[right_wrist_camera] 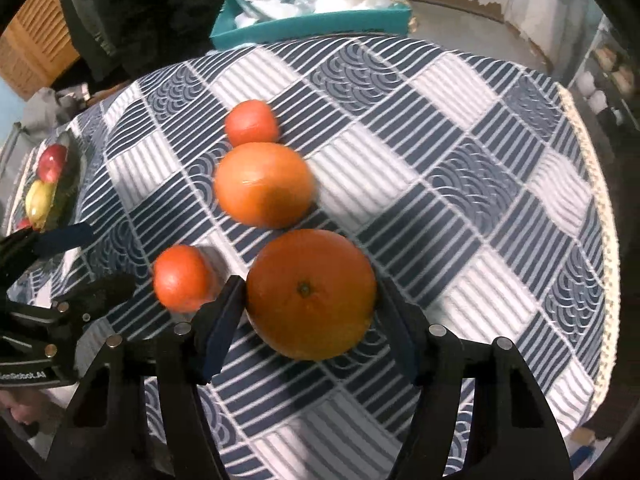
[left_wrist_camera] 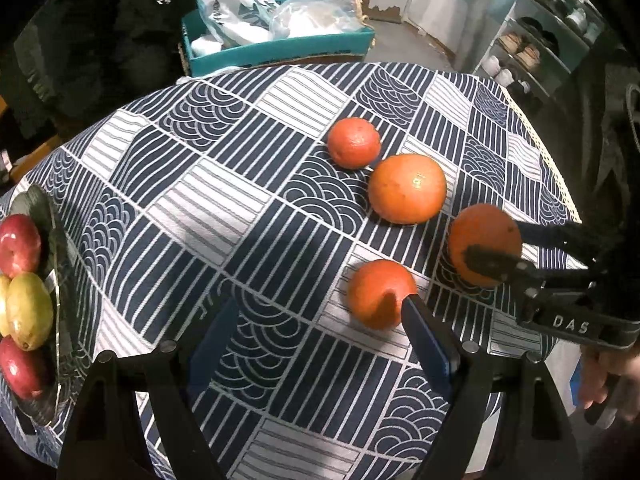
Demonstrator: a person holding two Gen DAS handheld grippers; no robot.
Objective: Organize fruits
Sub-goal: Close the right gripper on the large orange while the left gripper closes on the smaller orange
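A: Containers first. A dark plate [left_wrist_camera: 60,280] is seen at the left edge of the counter [left_wrist_camera: 224,200]. Two red apples [left_wrist_camera: 18,245] and yellow-green fruit [left_wrist_camera: 30,310] are held in it. A teal box [left_wrist_camera: 280,50] behind the counter is filled with plastic bags [left_wrist_camera: 236,4].

B: Loose fruit recorded: four in all, on the cloth. A small far orange [left_wrist_camera: 354,143] and a large orange [left_wrist_camera: 407,188] are set just beside each other. A near small orange [left_wrist_camera: 380,293] lies by the left hand-held gripper [left_wrist_camera: 316,344].

A: Left hand-held gripper state: fingers spread wide, nothing between them. Its right finger [left_wrist_camera: 428,340] is close to the near small orange; contact cannot be told.

B: The right hand-held gripper [right_wrist_camera: 310,312] is noted around the stem-up orange [right_wrist_camera: 311,294], one finger at each side. Whether the pads are pressed on it or only close cannot be told. From the left wrist view the same orange [left_wrist_camera: 484,244] is seen between the black fingers, low over the cloth; whether it rests there cannot be told.

A: View differences. The stem is shown only in the right wrist view. The shoe rack [left_wrist_camera: 532,44] is shown clearly only in the left wrist view. The right wrist view is blurred.

B: Surface: a cloth of navy and white squares, stripes and wave arcs, with a pale trim [right_wrist_camera: 600,208] at the right edge. Dark clothing [left_wrist_camera: 92,40] hangs behind the counter at the left.
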